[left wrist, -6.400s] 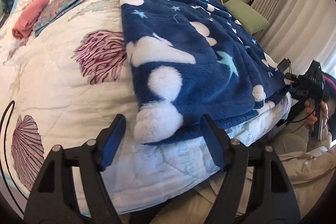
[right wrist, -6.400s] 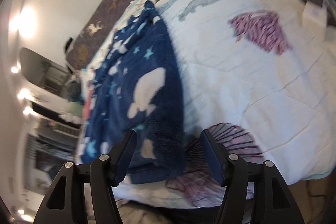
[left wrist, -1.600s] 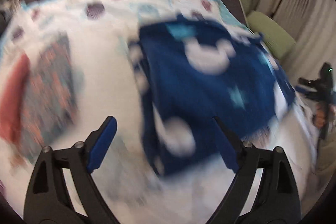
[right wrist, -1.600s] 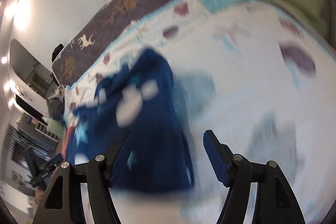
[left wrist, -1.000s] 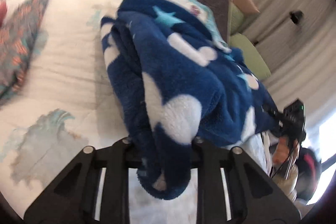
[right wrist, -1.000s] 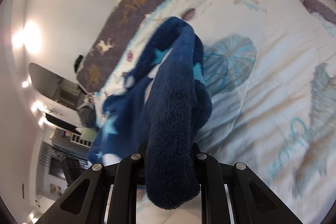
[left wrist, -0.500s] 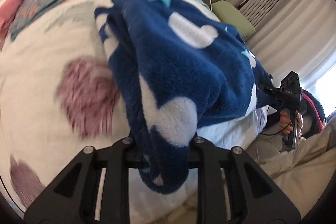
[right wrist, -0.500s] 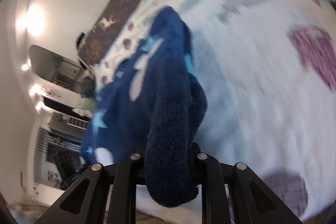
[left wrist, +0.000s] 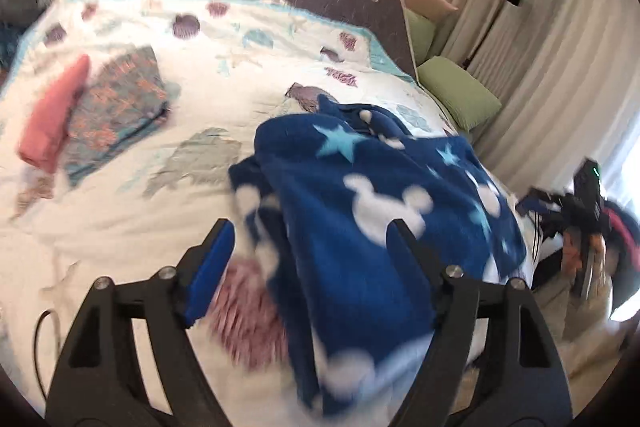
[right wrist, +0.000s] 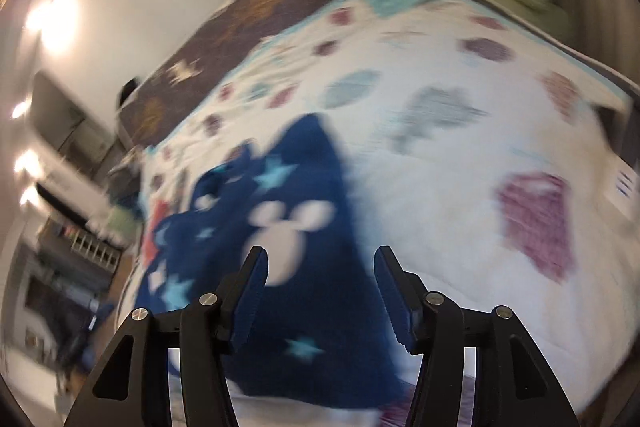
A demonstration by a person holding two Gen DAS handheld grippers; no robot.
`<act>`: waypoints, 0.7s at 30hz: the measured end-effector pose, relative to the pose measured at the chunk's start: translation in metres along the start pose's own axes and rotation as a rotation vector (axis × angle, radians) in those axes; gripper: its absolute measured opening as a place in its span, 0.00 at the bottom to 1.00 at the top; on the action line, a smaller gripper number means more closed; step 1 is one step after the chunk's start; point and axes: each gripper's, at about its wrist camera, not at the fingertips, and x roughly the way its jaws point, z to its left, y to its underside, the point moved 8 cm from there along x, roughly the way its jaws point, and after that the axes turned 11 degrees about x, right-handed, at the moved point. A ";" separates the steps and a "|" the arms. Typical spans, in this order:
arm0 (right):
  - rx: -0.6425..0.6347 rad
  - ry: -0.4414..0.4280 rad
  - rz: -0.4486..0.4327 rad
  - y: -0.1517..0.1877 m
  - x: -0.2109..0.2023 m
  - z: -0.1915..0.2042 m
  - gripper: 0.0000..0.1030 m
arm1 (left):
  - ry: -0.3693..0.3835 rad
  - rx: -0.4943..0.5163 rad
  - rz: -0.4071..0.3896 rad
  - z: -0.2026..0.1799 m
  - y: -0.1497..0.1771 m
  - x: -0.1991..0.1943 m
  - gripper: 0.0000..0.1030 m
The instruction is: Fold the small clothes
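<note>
Blue fleece garment (left wrist: 384, 211) is laid folded on quilt (left wrist: 132, 227), nr front edge. Left gripper (left wrist: 308, 251) & right gripper (right wrist: 320, 279) are held over it, jaws spread, nothing pinched. Advised: edges squared, layers smoothed before next fold. Folded items (left wrist: 92, 115) noted beyond garment.

Right gripper (right wrist: 322, 283) jaws apart, nothing held, above blurred navy fleece garment (right wrist: 288, 255) with white mouse-head and star prints lying on white shell-print quilt (right wrist: 448, 195) of bed.
</note>
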 end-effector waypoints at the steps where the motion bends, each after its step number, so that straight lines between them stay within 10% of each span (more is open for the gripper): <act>1: -0.035 -0.010 0.015 0.002 0.007 0.012 0.55 | 0.010 -0.027 0.034 0.007 -0.005 0.018 0.76; 8: -0.329 0.004 0.104 0.010 0.045 0.080 0.63 | 0.081 -0.122 0.163 0.037 -0.029 0.110 0.76; 10: -0.354 0.013 0.107 0.002 0.052 0.083 0.66 | 0.102 -0.117 0.170 0.039 -0.034 0.125 0.56; 12: -0.355 0.032 0.110 -0.011 0.063 0.085 0.67 | 0.139 -0.127 0.191 0.035 -0.035 0.133 0.12; 21: -0.490 0.010 0.188 -0.042 0.116 0.119 0.67 | 0.469 0.241 -0.071 -0.084 -0.037 0.007 0.12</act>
